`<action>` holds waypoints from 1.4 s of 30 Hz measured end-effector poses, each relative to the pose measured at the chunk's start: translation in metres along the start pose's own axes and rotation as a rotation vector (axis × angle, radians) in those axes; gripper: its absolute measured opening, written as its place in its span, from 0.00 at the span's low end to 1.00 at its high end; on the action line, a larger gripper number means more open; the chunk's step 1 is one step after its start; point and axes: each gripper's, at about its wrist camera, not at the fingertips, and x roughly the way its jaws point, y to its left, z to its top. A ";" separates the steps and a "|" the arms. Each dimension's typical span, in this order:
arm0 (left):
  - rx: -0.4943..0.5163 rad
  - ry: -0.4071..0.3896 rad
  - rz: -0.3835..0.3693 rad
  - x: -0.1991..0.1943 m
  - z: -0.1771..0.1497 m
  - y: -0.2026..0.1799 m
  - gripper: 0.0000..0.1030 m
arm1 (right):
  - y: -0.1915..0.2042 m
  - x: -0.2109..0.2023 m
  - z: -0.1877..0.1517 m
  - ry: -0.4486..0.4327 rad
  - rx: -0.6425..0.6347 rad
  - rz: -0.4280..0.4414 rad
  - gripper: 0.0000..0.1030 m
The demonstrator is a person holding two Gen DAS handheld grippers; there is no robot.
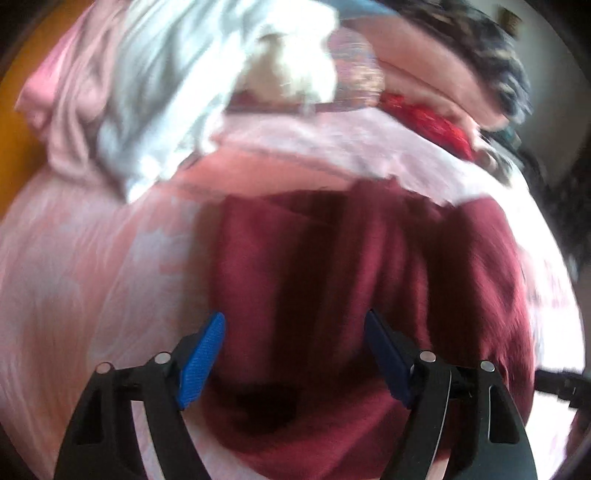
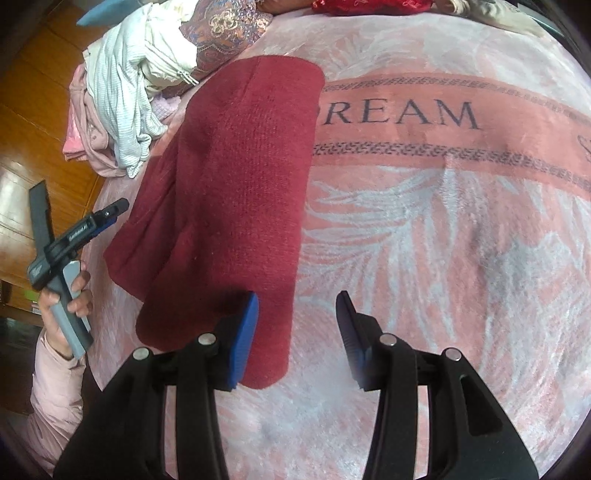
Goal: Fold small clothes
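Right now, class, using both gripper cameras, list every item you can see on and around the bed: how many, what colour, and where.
Knit garment: one, dark red, lying folded lengthwise on the blanket, nearest the grippers.
Blanket: one, pink with pale leaf pattern and the letters REAM showing, covering the bed.
Clothes pile: one heap, white ribbed and pale pink pieces, far left edge of the bed.
Patterned cushion: one, mauve with floral print, behind the pile.
Red fabric: one piece, bright red, far edge of the bed.
Wooden surface: orange-brown, left of the bed.
Left gripper: black with blue pads, open over the garment.
Right gripper: black with blue pads, open at the garment's near end.
Left hand: one, pink sleeve, holding the left gripper's handle.
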 end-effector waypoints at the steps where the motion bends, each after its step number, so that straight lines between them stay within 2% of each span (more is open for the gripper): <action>1: 0.038 -0.013 -0.002 -0.003 -0.002 -0.012 0.77 | 0.001 0.001 0.000 0.003 -0.003 -0.001 0.43; 6: 0.264 -0.070 0.104 0.006 -0.007 -0.075 0.78 | 0.001 0.005 -0.002 0.011 0.003 0.012 0.44; 9: 0.303 -0.019 0.134 0.028 -0.008 -0.092 0.73 | -0.006 0.006 -0.003 0.017 0.021 0.032 0.45; 11: 0.290 0.036 0.141 0.044 -0.006 -0.092 0.49 | -0.011 0.006 -0.005 0.020 0.030 0.041 0.46; 12: 0.257 0.065 0.127 0.051 -0.004 -0.086 0.43 | -0.013 0.007 -0.006 0.022 0.033 0.045 0.46; 14: 0.210 0.062 0.116 0.052 -0.001 -0.073 0.22 | -0.015 0.007 -0.008 0.024 0.036 0.046 0.46; 16: 0.159 0.071 0.085 0.049 0.002 -0.059 0.11 | -0.016 0.008 -0.009 0.026 0.037 0.047 0.46; 18: 0.084 0.059 0.075 0.040 0.008 -0.039 0.08 | -0.016 0.008 -0.010 0.026 0.042 0.049 0.46; 20: 0.047 0.003 0.132 0.027 0.011 -0.018 0.08 | -0.016 0.007 -0.010 0.025 0.046 0.050 0.46; 21: 0.028 -0.010 0.136 0.022 0.012 -0.007 0.08 | -0.017 0.007 -0.011 0.024 0.046 0.048 0.46; 23: -0.022 -0.007 0.113 0.016 0.015 0.016 0.08 | -0.017 0.008 -0.010 0.025 0.048 0.047 0.47; 25: -0.098 0.034 0.065 0.018 0.014 0.044 0.10 | -0.015 0.010 -0.009 0.028 0.051 0.045 0.48; 27: -0.160 0.079 0.030 0.026 0.011 0.066 0.18 | -0.013 0.013 -0.009 0.032 0.050 0.039 0.48; 29: -0.187 0.094 0.007 0.028 0.006 0.078 0.40 | -0.012 0.015 -0.009 0.034 0.046 0.036 0.48; 30: -0.196 0.085 -0.002 0.025 0.003 0.084 0.43 | -0.012 0.017 -0.008 0.036 0.047 0.033 0.48; 33: -0.171 0.044 -0.005 0.014 0.003 0.082 0.45 | -0.013 0.021 -0.007 0.042 0.059 0.034 0.50; 35: -0.130 0.007 0.009 0.008 0.011 0.073 0.55 | -0.011 0.023 -0.007 0.044 0.058 0.030 0.50; 37: -0.078 -0.028 0.078 0.004 0.020 0.055 0.57 | -0.009 0.022 -0.007 0.041 0.051 0.024 0.50; 38: -0.064 -0.048 0.080 0.000 0.022 0.046 0.57 | -0.009 0.021 -0.007 0.040 0.050 0.026 0.50; 40: -0.041 -0.051 0.050 -0.005 0.023 0.031 0.57 | -0.010 0.019 -0.007 0.038 0.055 0.032 0.50; 42: 0.005 -0.026 -0.020 -0.010 0.016 0.005 0.57 | -0.014 0.015 -0.008 0.032 0.061 0.038 0.50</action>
